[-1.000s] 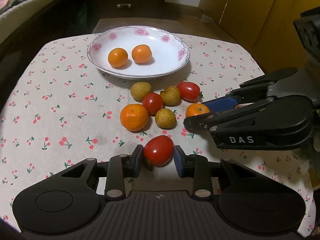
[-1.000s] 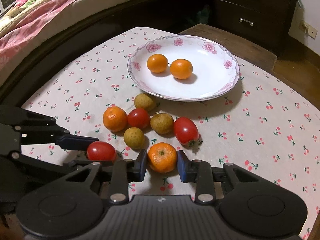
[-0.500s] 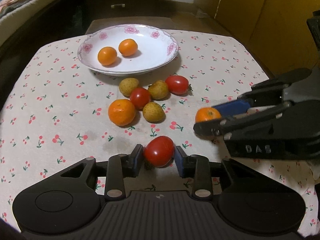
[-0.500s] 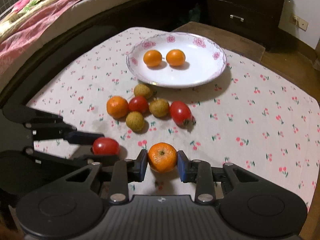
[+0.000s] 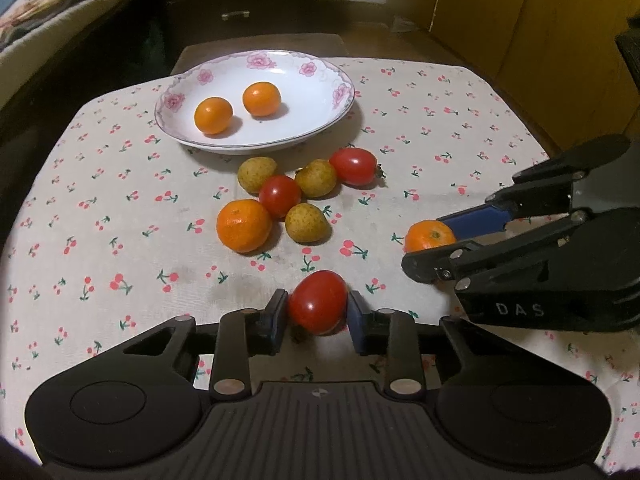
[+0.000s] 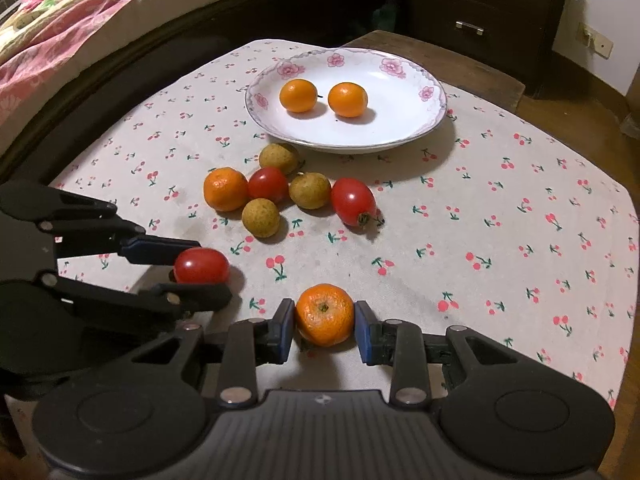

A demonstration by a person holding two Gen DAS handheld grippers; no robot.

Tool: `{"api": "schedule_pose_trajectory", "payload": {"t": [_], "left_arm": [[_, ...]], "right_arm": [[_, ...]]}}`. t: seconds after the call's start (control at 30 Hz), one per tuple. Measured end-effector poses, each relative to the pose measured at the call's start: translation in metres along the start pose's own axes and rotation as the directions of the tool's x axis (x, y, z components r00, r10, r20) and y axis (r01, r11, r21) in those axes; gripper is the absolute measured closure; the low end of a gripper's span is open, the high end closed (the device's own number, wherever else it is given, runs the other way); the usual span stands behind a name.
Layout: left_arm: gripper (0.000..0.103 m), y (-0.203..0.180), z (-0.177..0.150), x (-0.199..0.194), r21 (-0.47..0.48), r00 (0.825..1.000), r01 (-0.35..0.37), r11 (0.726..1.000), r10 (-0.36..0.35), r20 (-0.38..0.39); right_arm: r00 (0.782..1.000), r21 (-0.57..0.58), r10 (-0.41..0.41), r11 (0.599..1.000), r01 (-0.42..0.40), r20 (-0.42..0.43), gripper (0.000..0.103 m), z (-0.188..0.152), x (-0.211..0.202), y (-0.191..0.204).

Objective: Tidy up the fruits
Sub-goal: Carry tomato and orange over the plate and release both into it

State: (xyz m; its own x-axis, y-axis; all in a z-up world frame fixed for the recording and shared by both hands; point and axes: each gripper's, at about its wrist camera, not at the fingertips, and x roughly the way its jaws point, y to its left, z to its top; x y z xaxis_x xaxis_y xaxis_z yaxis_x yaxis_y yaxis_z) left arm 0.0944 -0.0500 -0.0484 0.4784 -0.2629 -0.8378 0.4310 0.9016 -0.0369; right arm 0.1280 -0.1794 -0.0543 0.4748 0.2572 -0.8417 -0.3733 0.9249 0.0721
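My left gripper (image 5: 318,316) is shut on a red tomato (image 5: 319,302), held just above the cloth; it also shows in the right wrist view (image 6: 201,266). My right gripper (image 6: 325,330) is shut on an orange (image 6: 325,314), which also shows in the left wrist view (image 5: 429,235). A white flowered plate (image 5: 316,120) at the back holds two oranges (image 5: 213,115) (image 5: 261,98). Between plate and grippers lies a cluster: one orange (image 5: 244,225), two tomatoes (image 5: 279,196) (image 5: 354,166) and three yellow-brown fruits (image 5: 307,222).
The table carries a cherry-print cloth (image 5: 100,216). A bed (image 6: 60,12) runs along the left, a dark dresser (image 6: 488,8) stands behind the table, and yellow cabinets (image 5: 540,40) stand at the right.
Both grippers, each holding its fruit, have pulled back from the cluster and lifted a little. The fruits on the cloth and plate have not moved.
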Motion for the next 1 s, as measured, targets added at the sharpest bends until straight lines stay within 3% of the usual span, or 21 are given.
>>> {"api": "schedule_pose_trajectory", "payload": {"t": [0.27, 0.47, 1.0], "left_arm": [[0.064, 0.003, 0.0, -0.027, -0.058, 0.999, 0.021, 0.998, -0.019, 0.044], [0.064, 0.008, 0.024, -0.043, -0.093, 0.994, 0.005, 0.996, 0.005, 0.106], [0.065, 0.035, 0.086, -0.017, -0.168, 0.989, -0.031, 0.985, 0.054, 0.135]], "right_arm": [[0.999, 0.057, -0.013, 0.998, 0.011, 0.035, 0.068, -0.012, -0.031, 0.008], [0.995, 0.036, -0.009, 0.999, 0.005, 0.099, 0.068, 0.011, -0.042, 0.011], [0.984, 0.085, -0.025, 0.996, 0.011, 0.175, 0.068, 0.077, -0.027, -0.015]]}}
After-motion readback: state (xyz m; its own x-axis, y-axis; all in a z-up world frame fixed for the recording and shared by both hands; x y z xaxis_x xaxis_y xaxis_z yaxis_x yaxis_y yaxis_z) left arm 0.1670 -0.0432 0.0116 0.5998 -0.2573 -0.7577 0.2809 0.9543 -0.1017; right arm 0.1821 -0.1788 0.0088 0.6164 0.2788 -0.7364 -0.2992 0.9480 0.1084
